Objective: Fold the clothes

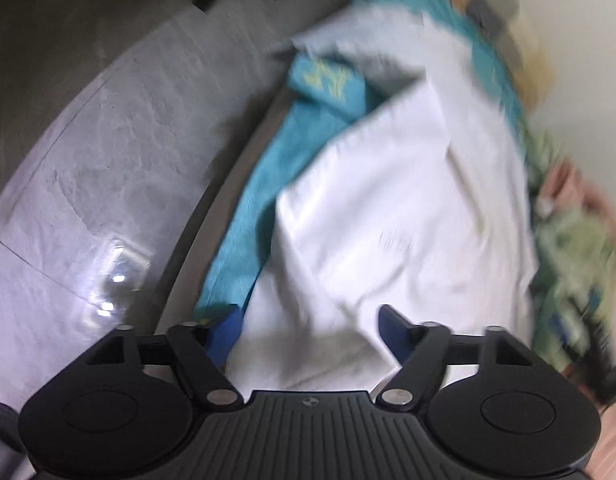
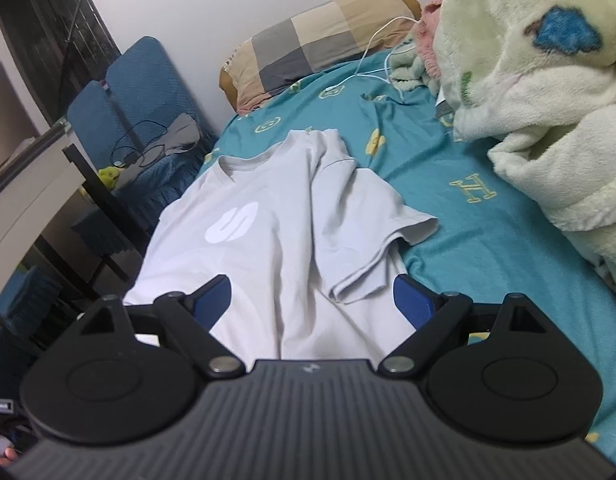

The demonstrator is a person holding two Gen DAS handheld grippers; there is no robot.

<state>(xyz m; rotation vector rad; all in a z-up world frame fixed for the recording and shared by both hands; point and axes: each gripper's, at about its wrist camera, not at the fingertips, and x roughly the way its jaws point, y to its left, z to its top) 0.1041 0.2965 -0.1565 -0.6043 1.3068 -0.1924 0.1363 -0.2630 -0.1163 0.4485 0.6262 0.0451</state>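
Note:
A white T-shirt (image 2: 267, 216) with a white oval logo lies flat on the teal bed sheet (image 2: 488, 216), collar toward the pillow. Its right sleeve (image 2: 372, 216) is folded in over the body. My right gripper (image 2: 312, 304) is open above the shirt's lower part, empty. In the blurred left wrist view the same shirt (image 1: 388, 208) lies near the bed's left edge. My left gripper (image 1: 310, 328) is open just over the shirt's hem, with the left blue pad (image 1: 223, 332) at the shirt's edge.
A fluffy green blanket (image 2: 548, 92) is heaped at the right of the bed. A checked pillow (image 2: 320, 44) and a white cable (image 2: 372, 60) lie at the head. A blue chair (image 2: 147, 120) and a desk (image 2: 31, 184) stand left of the bed. Grey floor (image 1: 107, 160) lies beside it.

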